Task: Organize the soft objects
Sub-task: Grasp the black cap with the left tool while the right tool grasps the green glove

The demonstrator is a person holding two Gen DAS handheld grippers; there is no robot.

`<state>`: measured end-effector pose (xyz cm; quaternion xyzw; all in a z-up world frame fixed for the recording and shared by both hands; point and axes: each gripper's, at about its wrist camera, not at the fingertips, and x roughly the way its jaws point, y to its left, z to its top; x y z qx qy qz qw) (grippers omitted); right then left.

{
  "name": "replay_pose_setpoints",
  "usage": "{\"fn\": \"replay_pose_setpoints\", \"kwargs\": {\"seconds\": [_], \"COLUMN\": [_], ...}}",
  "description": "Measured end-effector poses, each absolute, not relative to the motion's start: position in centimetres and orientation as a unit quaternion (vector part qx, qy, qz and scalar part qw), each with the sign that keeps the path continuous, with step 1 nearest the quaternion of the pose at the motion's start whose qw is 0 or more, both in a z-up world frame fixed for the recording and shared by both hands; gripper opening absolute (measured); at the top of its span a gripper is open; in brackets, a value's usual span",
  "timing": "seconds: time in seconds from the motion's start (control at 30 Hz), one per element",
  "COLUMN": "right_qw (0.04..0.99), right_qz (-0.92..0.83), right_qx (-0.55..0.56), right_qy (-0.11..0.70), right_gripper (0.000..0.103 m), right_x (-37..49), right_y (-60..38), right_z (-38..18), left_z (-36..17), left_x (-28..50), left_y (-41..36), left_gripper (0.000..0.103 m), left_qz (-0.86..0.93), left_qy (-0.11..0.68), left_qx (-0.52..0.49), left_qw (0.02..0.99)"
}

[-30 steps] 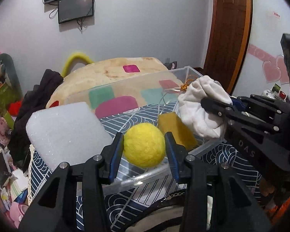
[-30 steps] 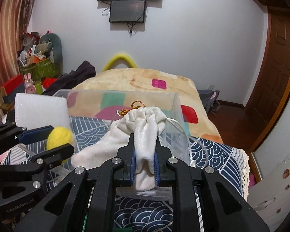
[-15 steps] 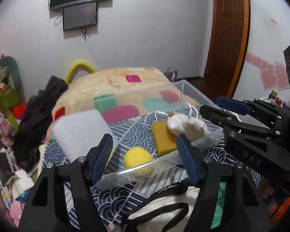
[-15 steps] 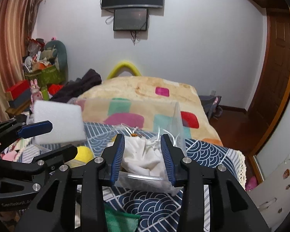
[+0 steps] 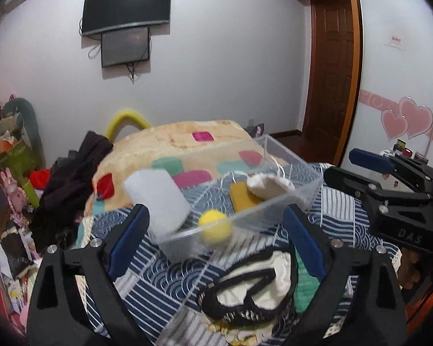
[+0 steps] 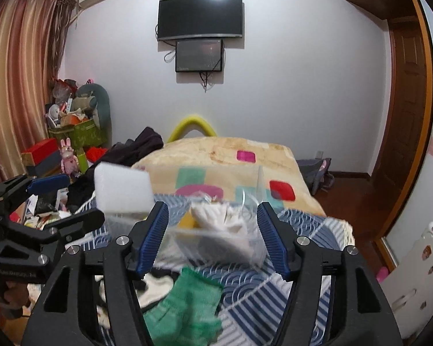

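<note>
Two gripper views are given over a bed covered by a blue wave-patterned cloth (image 5: pixel 326 222), with a cream blanket (image 6: pixel 216 155) behind it. On the far wall a dark television (image 6: pixel 199 17) is mounted; striped curtains (image 6: pixel 17 86) hang at the left and a brown door (image 5: pixel 332 66) stands at the right. On the cloth a clear plastic bin (image 5: pixel 274 204) is set, holding a white foam block (image 5: pixel 158 199), a yellow ball (image 5: pixel 215 226), a mustard sponge (image 5: pixel 244 197) and a white drawstring pouch (image 5: pixel 270 186). A green knitted cloth (image 6: pixel 184 308) lies nearer. The left gripper (image 5: pixel 216 248) and right gripper (image 6: pixel 213 236) are both spread wide, nothing held. The bin's near wall is blurred.
</note>
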<state>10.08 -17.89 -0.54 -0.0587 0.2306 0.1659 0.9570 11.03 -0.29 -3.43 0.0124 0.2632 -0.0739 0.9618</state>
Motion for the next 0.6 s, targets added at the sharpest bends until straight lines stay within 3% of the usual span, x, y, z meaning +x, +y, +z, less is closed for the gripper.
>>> {"fn": "replay_pose_setpoints", "kwargs": {"seconds": [0.6], "right_qw": [0.913], "right_qz": [0.192], "right_qx": [-0.028], "right_qy": [0.358], "right_gripper": [0.060], "right_x": [9.3], "right_y": [-17.1], "right_z": [-9.0], "left_z": [-10.7], "left_x": [7.9], "left_y": [-0.7], "left_gripper": [0.096], "left_qz": [-0.088], "left_qy": [0.354], "left_qx": [-0.003], "left_qw": [0.931]}}
